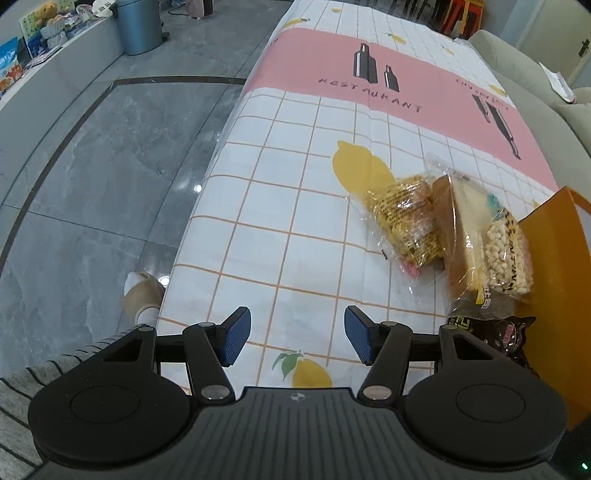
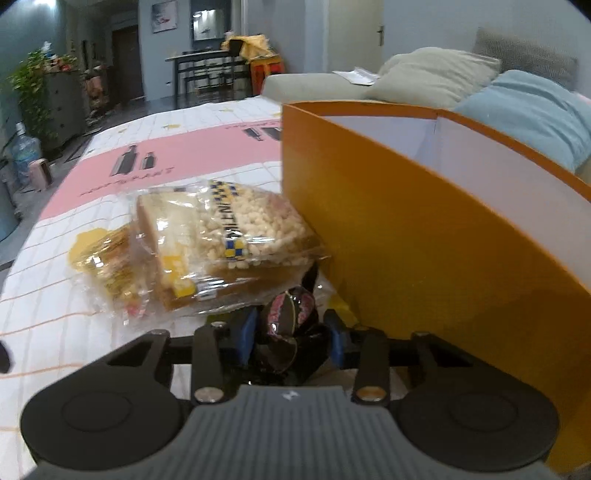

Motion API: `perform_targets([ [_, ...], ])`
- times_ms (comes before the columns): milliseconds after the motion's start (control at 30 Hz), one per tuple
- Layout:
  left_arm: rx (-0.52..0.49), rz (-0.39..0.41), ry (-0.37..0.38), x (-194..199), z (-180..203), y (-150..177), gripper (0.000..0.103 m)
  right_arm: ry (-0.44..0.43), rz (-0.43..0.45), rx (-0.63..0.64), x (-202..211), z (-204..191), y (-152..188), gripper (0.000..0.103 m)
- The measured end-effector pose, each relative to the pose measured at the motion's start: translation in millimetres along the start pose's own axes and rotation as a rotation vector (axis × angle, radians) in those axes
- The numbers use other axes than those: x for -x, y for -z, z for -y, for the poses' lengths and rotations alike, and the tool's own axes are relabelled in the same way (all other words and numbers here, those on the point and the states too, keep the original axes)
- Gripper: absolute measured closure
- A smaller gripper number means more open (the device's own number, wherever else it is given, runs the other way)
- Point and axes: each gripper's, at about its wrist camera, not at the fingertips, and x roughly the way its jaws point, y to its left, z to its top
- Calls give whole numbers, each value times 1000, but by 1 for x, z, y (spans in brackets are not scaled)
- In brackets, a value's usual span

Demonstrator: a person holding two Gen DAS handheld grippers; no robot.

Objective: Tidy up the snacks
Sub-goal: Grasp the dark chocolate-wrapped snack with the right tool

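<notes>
A dark shiny snack packet [image 2: 284,314] lies against the orange box [image 2: 406,240], and my right gripper [image 2: 290,334] is shut on it, blue pads pressing both sides. Just beyond it a clear pack of puffed grain bars [image 2: 258,225] rests on a bread pack [image 2: 166,229], with a yellow snack packet [image 2: 107,258] to their left. In the left wrist view the same pile shows: yellow packet [image 1: 402,221], bread pack [image 1: 461,229], grain bars [image 1: 506,254], dark packet [image 1: 509,336], orange box [image 1: 557,258]. My left gripper [image 1: 296,325] hangs open over bare tablecloth, left of the pile.
The checked lemon-print tablecloth [image 1: 295,184] ends at the table's left edge above a grey tiled floor. A person's slippered foot [image 1: 142,291] stands by that edge. A sofa with cushions [image 2: 436,74] lies behind the box, a blue bin [image 1: 138,26] far off.
</notes>
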Motion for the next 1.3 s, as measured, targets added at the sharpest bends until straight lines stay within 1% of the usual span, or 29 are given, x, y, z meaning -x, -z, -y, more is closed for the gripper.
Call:
perform_targets([
  [133,-3,-4,-2,1,2,1,34,-58,-61,-19,8,5,0,66],
  [267,-34,25,-27,7,7,3,34,-132,-131,-4,24,7,8,66],
  [300,-40,30,-30,8,7,3,34,-142,-137,6,29,7,10,62],
  [367,-37,33,-25,10,7,3,34,-149,-130,31,39,6,15,49],
  [400,-33,31,-21,10,6,3,34,-153,-125,29,41,7,16,40],
  [433,-28,29,-19,10,6,3,34,-168,-115,17,41,8,17,40],
  [500,-27,25,-22,9,5,3,34,-189,-97,-12,41,11,18,40],
  [600,-25,26,-36,8,3,2,34,-190,-122,-46,30,13,19,40],
  [667,-20,28,-38,7,2,2,34,-200,-127,-110,24,18,20,40],
  [700,-21,29,-37,7,2,2,34,-197,-115,-114,23,18,20,47],
  [767,-26,32,-36,7,3,2,34,-197,-107,-62,24,13,20,60],
  [800,-34,32,-33,7,5,2,34,-202,-96,-41,26,12,20,61],
  [900,-74,33,23,5,13,1,34,-194,-71,-32,31,11,23,63],
  [1000,-80,67,99,5,21,-2,34,-198,-57,-16,31,11,24,63],
  [1067,-87,87,174,4,29,-7,34,-204,-60,-14,30,12,23,63],
  [1133,-111,101,279,0,41,-16,34,-216,-71,-24,27,14,22,63],
  [1200,-130,101,352,-5,51,-26,34,-233,-88,-48,25,20,20,63],
  [1300,-147,97,444,-11,65,-39,34,-253,-102,-68,22,24,18,63],
])
